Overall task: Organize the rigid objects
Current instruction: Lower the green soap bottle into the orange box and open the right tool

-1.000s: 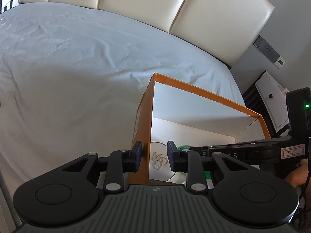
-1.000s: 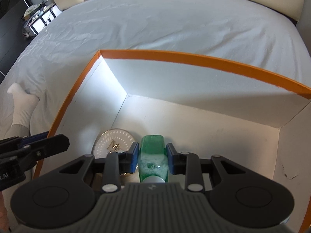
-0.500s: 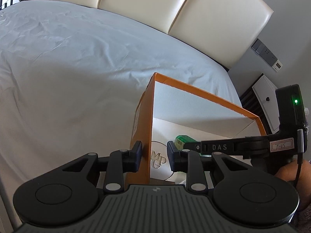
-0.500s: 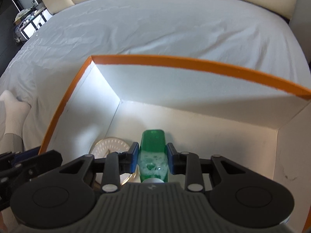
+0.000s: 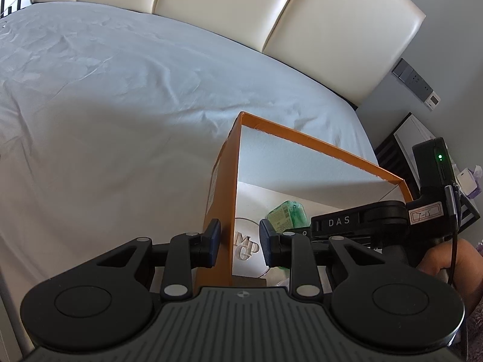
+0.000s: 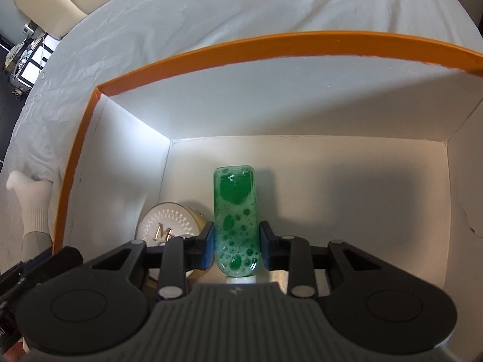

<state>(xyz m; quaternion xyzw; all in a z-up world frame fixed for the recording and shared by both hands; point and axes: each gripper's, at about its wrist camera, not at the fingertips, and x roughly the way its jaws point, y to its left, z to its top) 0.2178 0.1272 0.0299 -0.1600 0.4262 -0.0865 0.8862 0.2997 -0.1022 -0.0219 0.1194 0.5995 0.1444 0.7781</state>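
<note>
bed [image 5: 120, 105]: white sheet, carries the box; unchanged across the last second.
box [image 6: 271, 42]: orange outside, white inside, open top, sitting on the bed. A second ago the right wrist view looked in from above the rim; now it sits lower, the walls fill the frame and the floor is close.
left gripper [image 5: 238, 242]: hasn't shifted. Fingers nearly closed, straddling the box's near orange wall, one finger outside, one inside. Reads as steadying the box; pad contact with the wall can't be confirmed.
right gripper [image 6: 236, 249]: has come down into the box and rolled a bit. Fingers clamped on the green bottle's sides, grip unchanged.
green bottle [image 6: 235, 220]: foamy green liquid, cap end toward the camera, base pointing at the far wall. Inside the box, held low over the floor; can't tell if it's touching yet.
round tin [image 6: 169, 226]: embossed lid, on the box floor just left of the bottle, unmoved.
meaning: placement almost done. Likely next is set down and release, keeping clear of the tin.
</note>
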